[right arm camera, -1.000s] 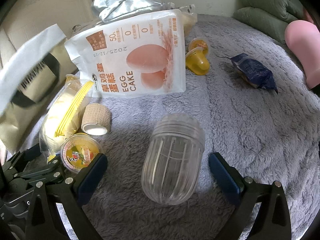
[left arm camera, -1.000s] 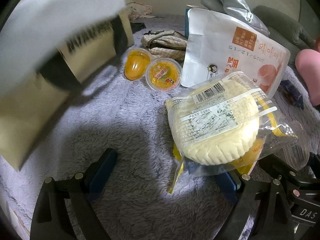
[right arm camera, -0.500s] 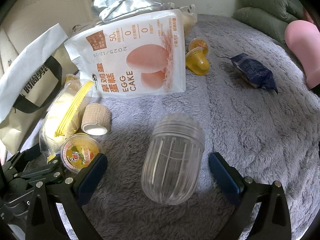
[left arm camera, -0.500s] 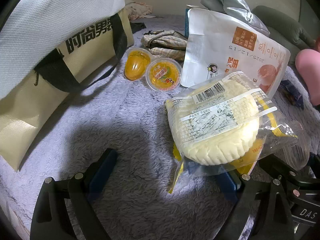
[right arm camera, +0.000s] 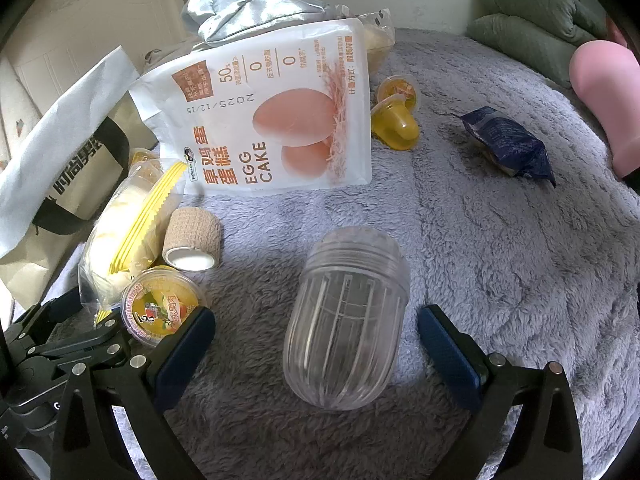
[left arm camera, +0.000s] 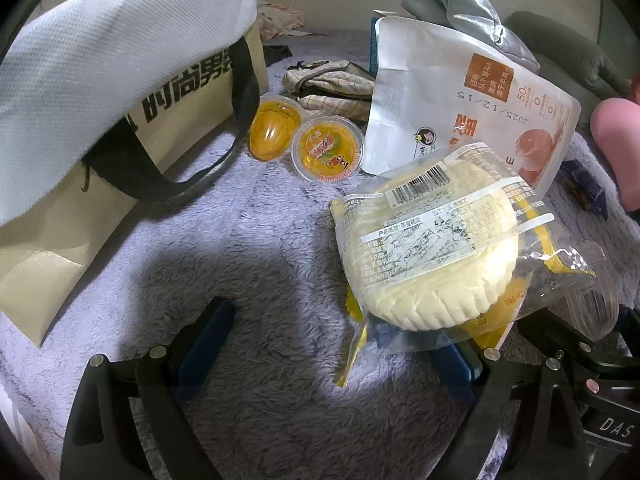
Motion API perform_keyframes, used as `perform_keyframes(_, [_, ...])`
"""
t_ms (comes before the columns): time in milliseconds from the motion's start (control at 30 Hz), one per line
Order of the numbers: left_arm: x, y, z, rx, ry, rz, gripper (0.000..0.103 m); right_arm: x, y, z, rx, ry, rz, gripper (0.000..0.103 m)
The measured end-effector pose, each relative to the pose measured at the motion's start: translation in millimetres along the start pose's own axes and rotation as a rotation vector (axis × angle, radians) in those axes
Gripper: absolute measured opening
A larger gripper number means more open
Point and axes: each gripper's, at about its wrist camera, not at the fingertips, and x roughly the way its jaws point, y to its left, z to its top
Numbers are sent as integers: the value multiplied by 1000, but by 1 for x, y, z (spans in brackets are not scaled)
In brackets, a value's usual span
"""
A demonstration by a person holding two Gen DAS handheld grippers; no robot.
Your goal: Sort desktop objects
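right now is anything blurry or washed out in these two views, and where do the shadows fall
Left wrist view: sharp throughout, with a bright patch on the blanket between the left gripper's fingers and a dark shadow ahead of it; glare on the wrapped bun. Right wrist view: only the tote bag at the left edge looks soft; shadow surrounds the clear jar; both views bend at the rim.

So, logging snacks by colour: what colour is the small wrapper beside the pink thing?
Dark blue wrapper, clearest in the right wrist view.
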Motion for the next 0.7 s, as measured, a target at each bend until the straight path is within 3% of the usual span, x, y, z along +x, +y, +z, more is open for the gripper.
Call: perform_keyframes(700, [6,-5,-3,2,20,32,97,-10,3,-1,23,-6,33,103])
